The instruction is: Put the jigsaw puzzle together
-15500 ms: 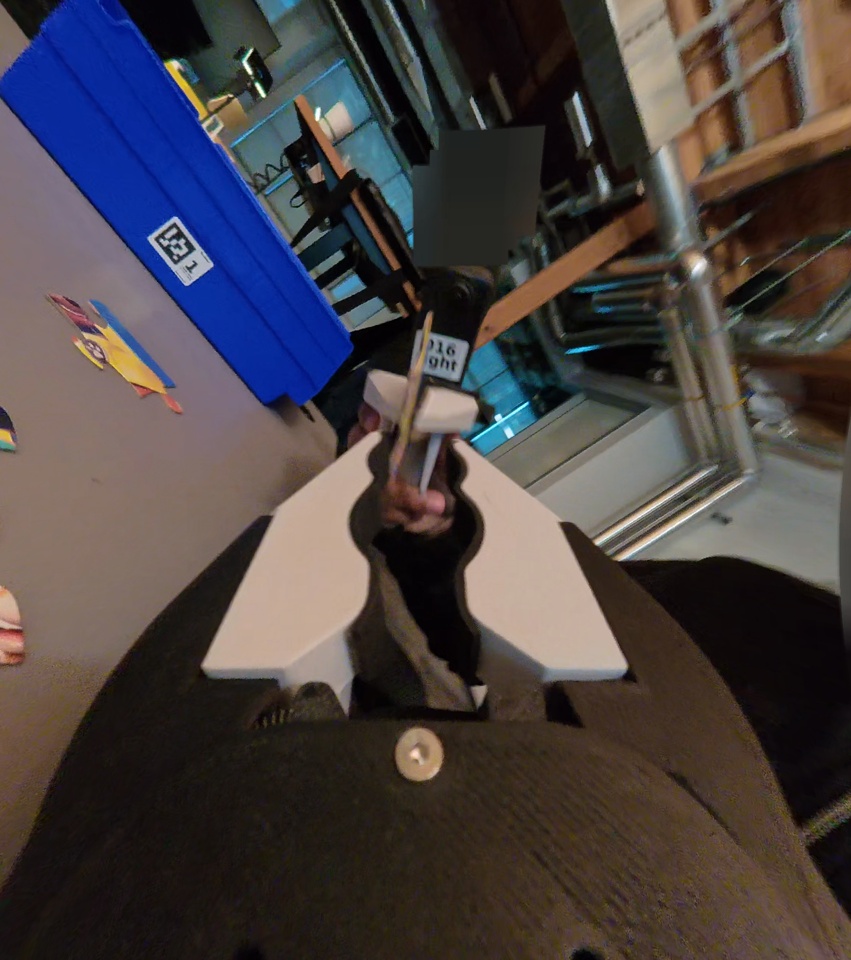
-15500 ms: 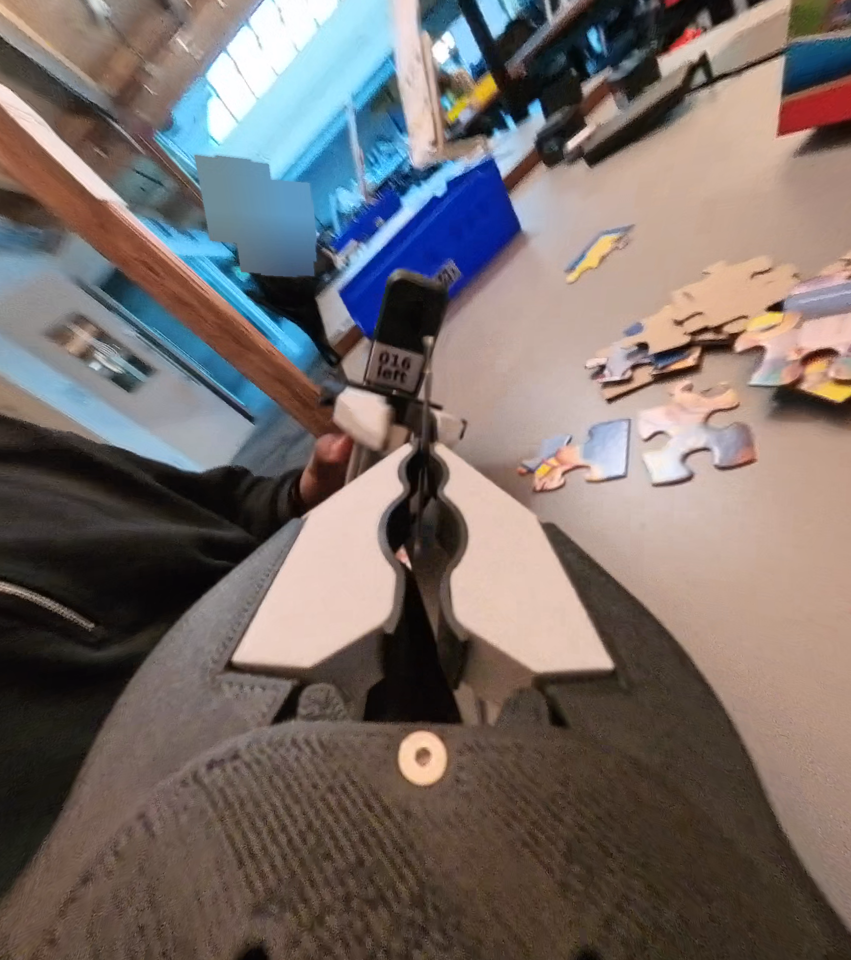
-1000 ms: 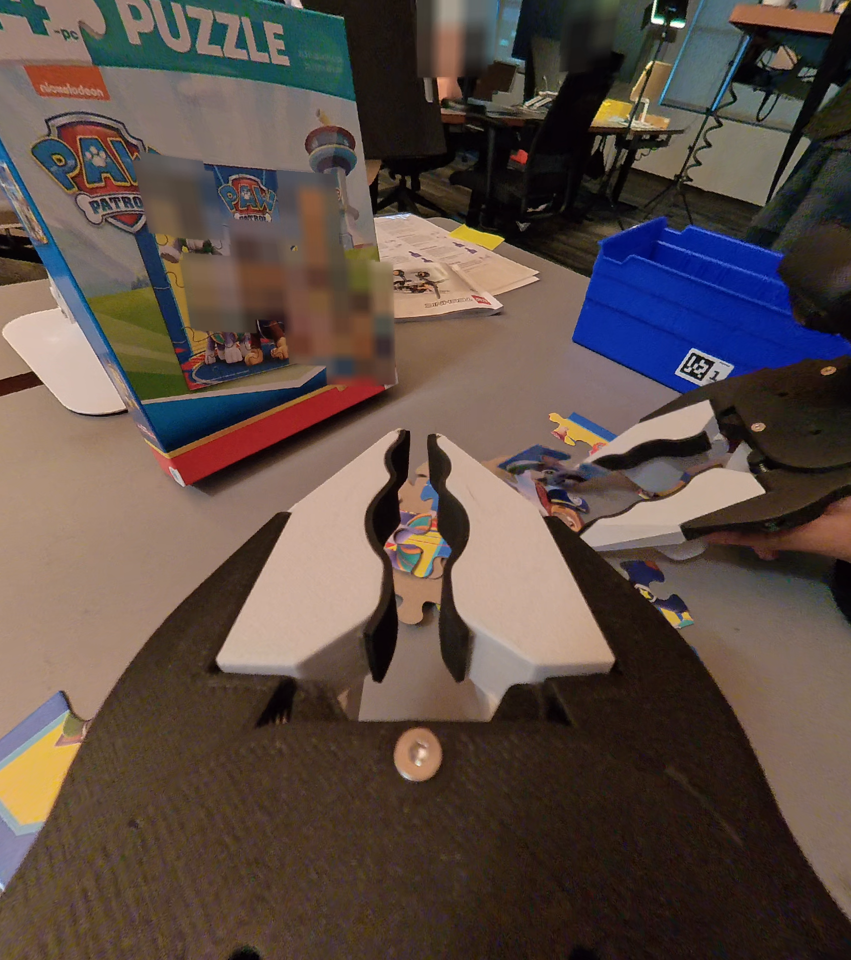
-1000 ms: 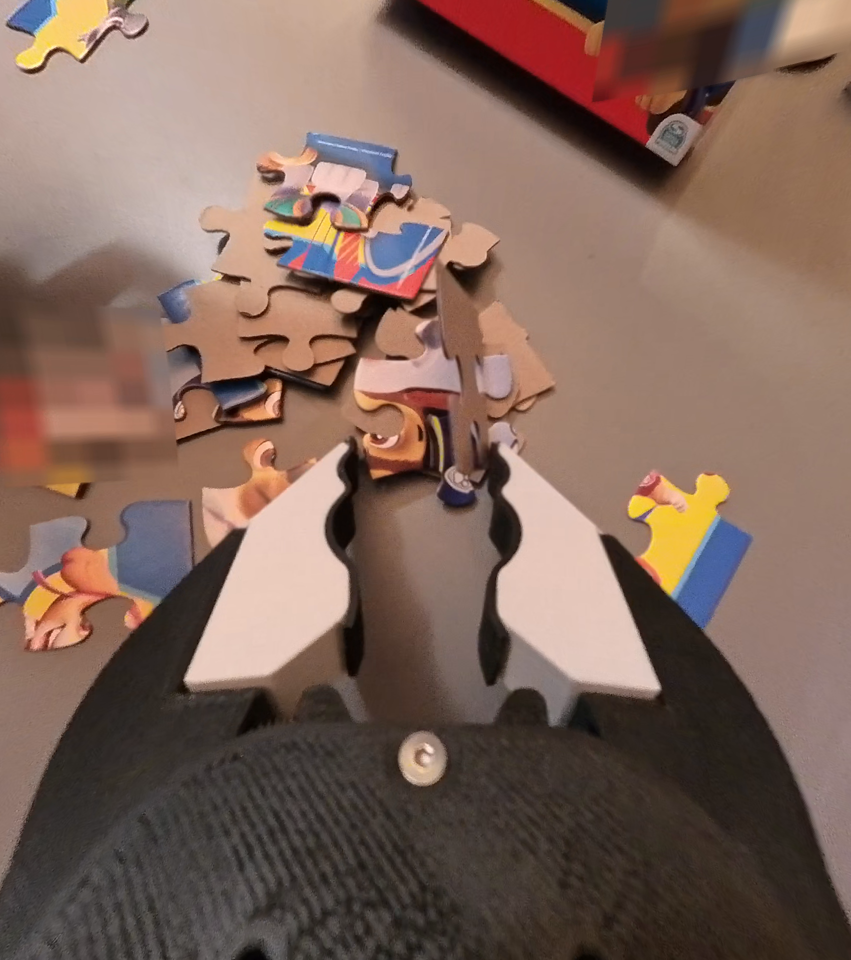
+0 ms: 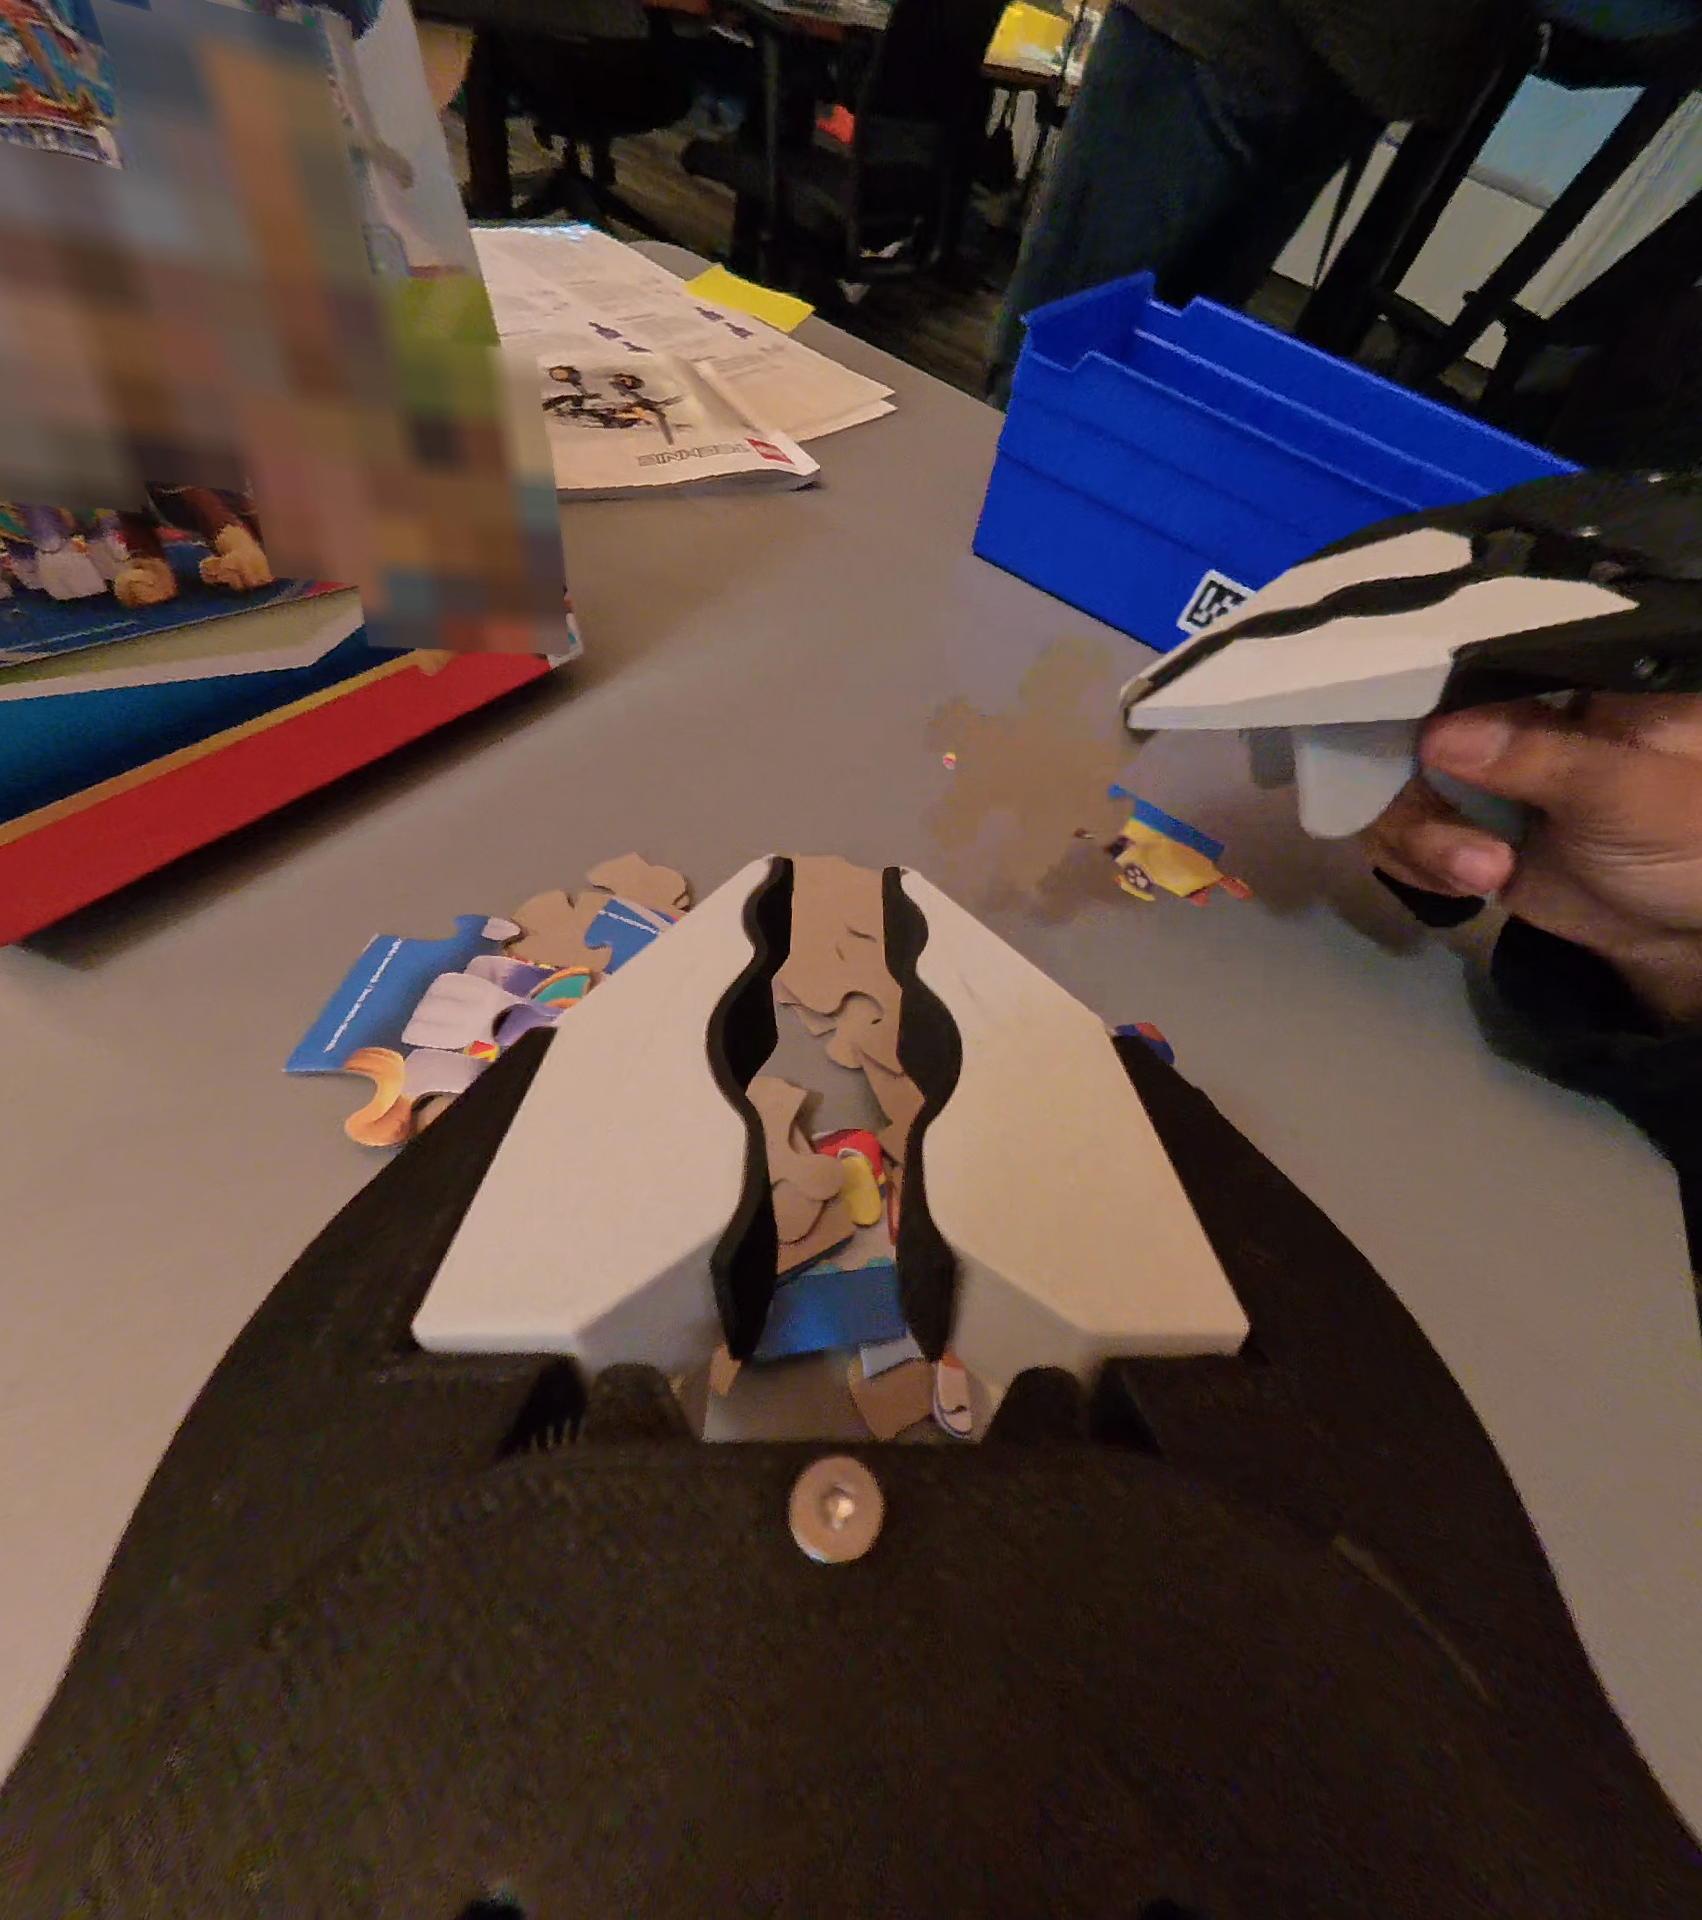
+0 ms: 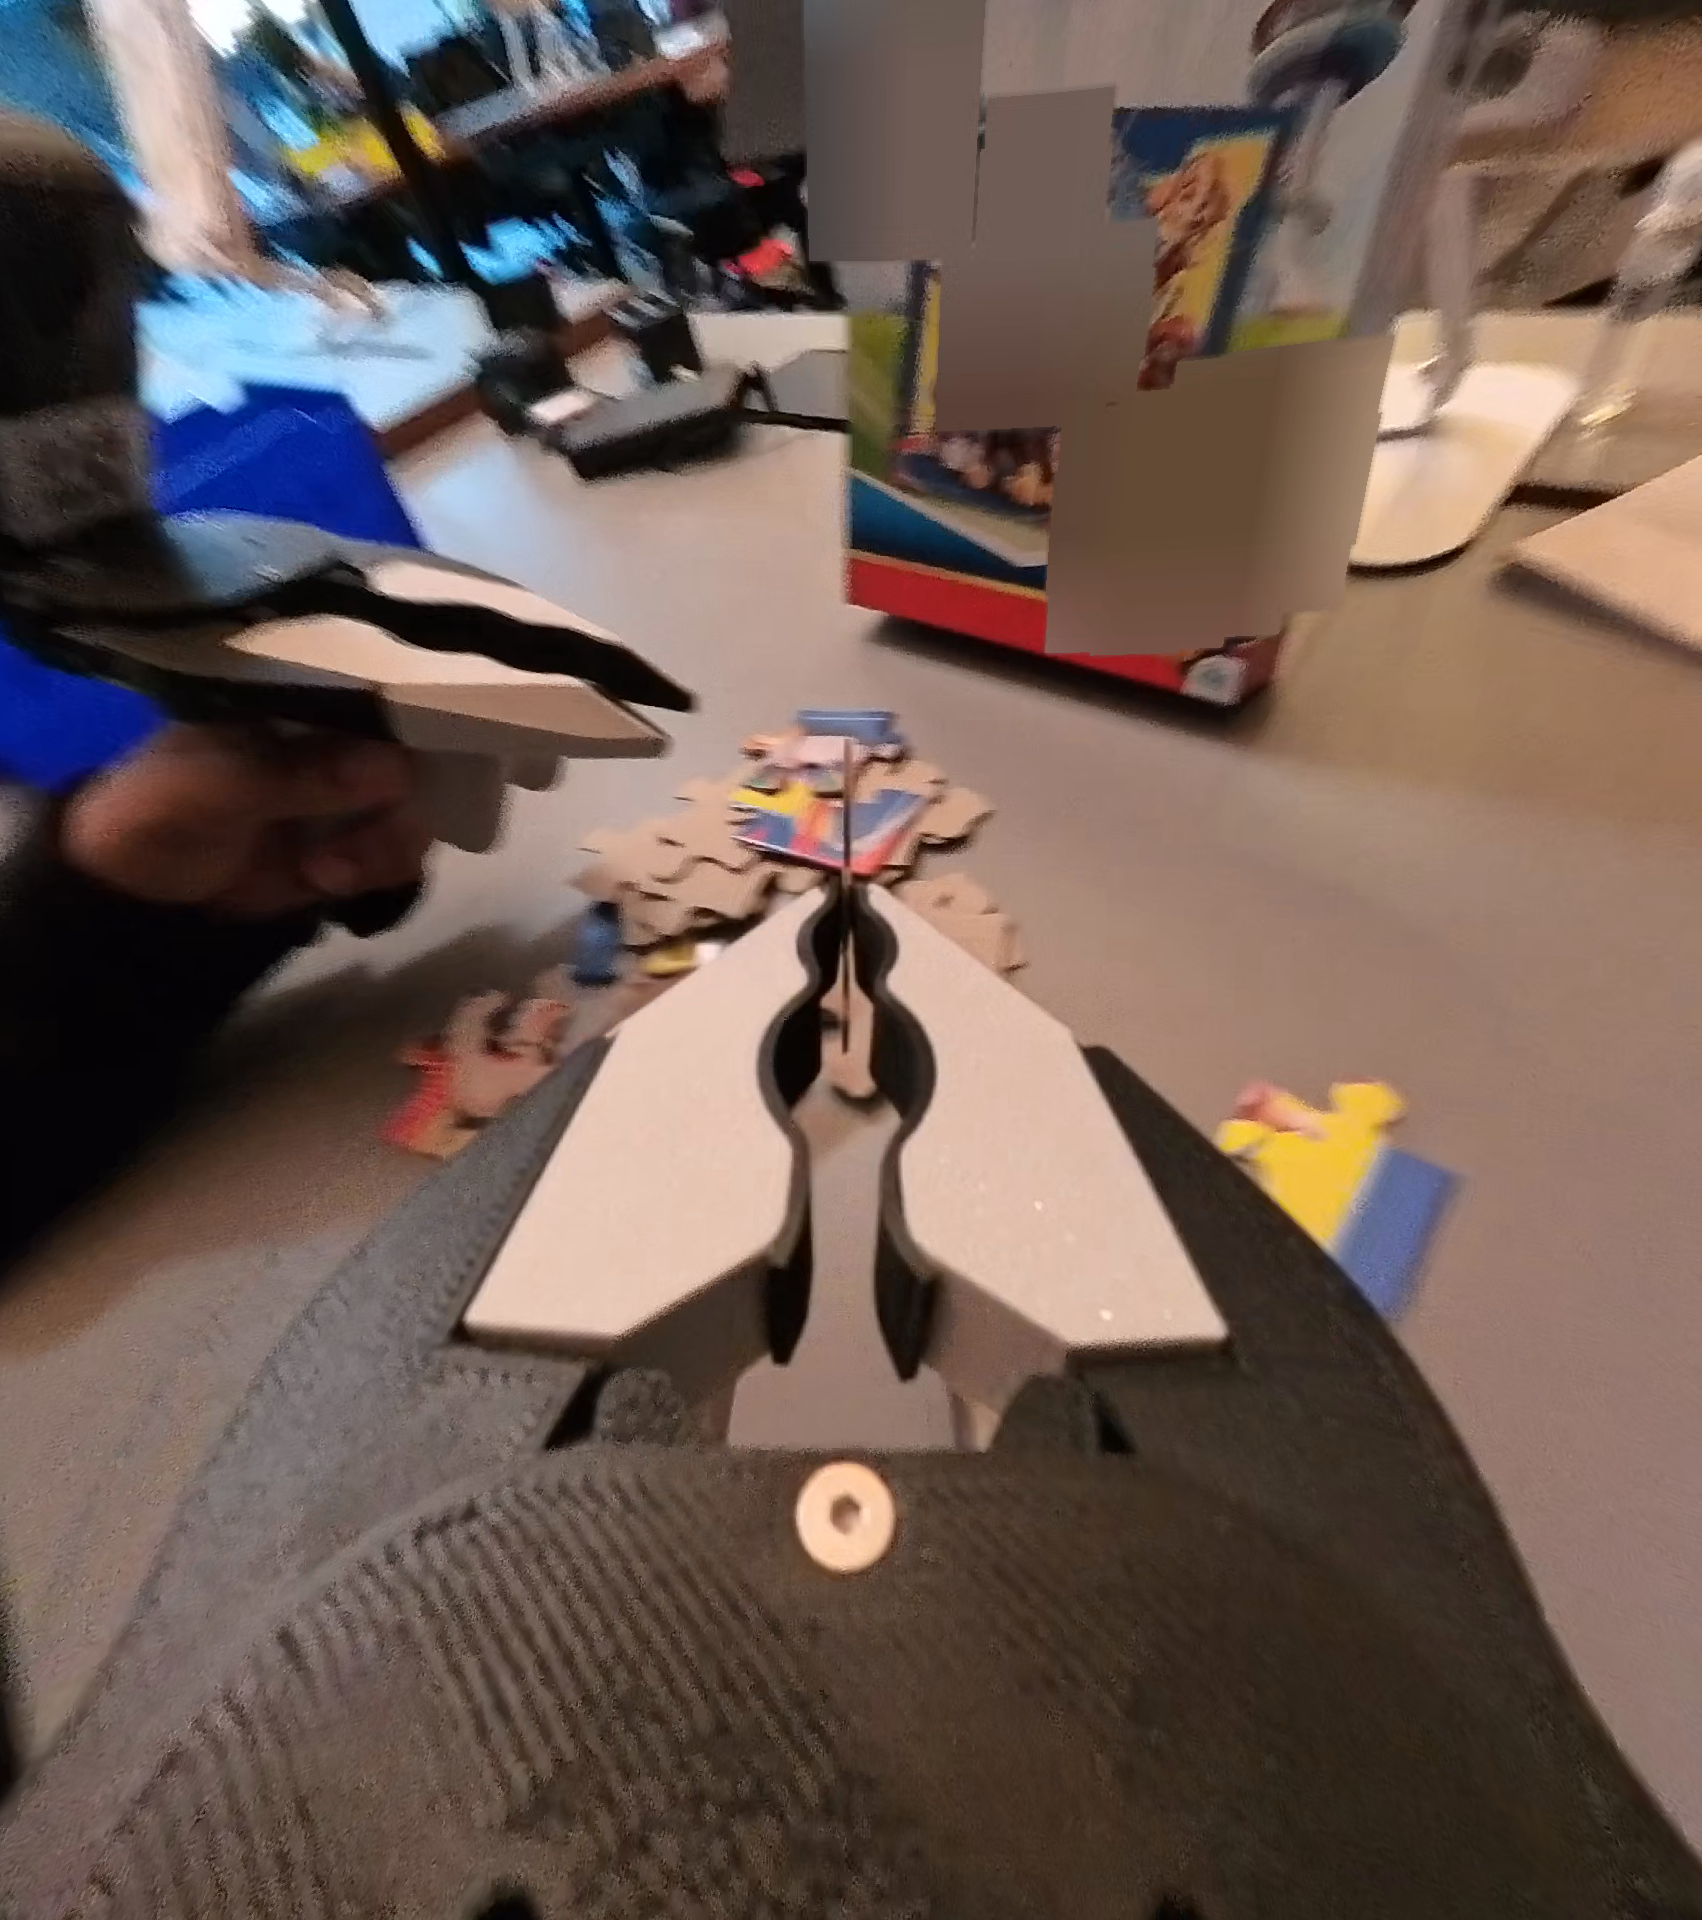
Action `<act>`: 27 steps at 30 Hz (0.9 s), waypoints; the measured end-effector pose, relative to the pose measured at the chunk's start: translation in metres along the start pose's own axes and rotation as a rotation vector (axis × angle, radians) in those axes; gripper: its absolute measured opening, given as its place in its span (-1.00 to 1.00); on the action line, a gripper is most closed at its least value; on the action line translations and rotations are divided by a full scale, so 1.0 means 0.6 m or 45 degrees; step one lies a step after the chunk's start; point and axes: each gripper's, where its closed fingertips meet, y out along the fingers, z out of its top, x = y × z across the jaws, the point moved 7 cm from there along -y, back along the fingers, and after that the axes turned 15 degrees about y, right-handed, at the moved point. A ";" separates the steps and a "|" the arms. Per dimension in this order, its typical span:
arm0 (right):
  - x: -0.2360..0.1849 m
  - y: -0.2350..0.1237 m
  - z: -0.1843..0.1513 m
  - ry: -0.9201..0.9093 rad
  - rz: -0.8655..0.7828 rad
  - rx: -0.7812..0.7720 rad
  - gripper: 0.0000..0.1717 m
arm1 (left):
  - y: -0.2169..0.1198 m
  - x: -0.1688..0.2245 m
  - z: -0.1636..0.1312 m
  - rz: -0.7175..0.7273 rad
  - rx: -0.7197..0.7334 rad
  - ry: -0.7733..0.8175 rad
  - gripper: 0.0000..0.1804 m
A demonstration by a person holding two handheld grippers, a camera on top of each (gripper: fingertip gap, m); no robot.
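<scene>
Right jaws pinch a thin puzzle piece (image 6: 845,831) edge-on; left jaws gape narrowly over brown-backed pieces (image 5: 831,966).

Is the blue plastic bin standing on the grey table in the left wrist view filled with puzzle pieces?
No, the blue plastic bin on the grey table shows only bare stepped walls inside.

bare table (image 5: 774,665) between puzzle box (image 5: 203,790) and blue bin (image 5: 1190,468)
</scene>
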 end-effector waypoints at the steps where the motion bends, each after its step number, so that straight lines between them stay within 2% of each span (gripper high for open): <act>1: 0.006 0.004 0.004 -0.098 -0.092 -0.013 -1.00 | -0.001 -0.002 0.000 0.007 0.003 -0.012 -0.83; 7: 0.042 0.068 0.016 -0.811 -0.626 -0.216 -1.00 | -0.007 -0.015 -0.001 0.073 0.013 -0.043 -0.84; 10: 0.056 0.104 0.004 -1.003 -0.679 -0.355 -1.00 | -0.011 -0.019 0.001 0.087 0.026 -0.053 -0.84; 12: 0.056 0.116 -0.008 -1.001 -0.627 -0.417 -0.98 | -0.014 -0.021 0.001 0.096 0.030 -0.056 -0.84; 14: 0.056 0.108 -0.012 -0.962 -0.617 -0.430 -0.84 | -0.015 -0.022 0.002 0.100 0.030 -0.057 -0.84; 16: 0.046 0.088 -0.011 -0.842 -0.559 -0.381 -0.77 | -0.017 -0.023 0.004 0.105 0.034 -0.057 -0.84; 19: 0.020 0.061 -0.017 -0.596 -0.358 -0.298 -0.75 | -0.021 -0.023 0.008 0.110 0.051 -0.059 -0.84; 21: 0.013 0.051 -0.026 -0.503 -0.284 -0.301 -0.71 | -0.023 -0.023 0.011 0.112 0.064 -0.061 -0.84; 27: 0.012 0.063 -0.058 -0.428 -0.216 -0.425 -0.60 | -0.022 -0.024 0.009 0.115 0.062 -0.064 -0.84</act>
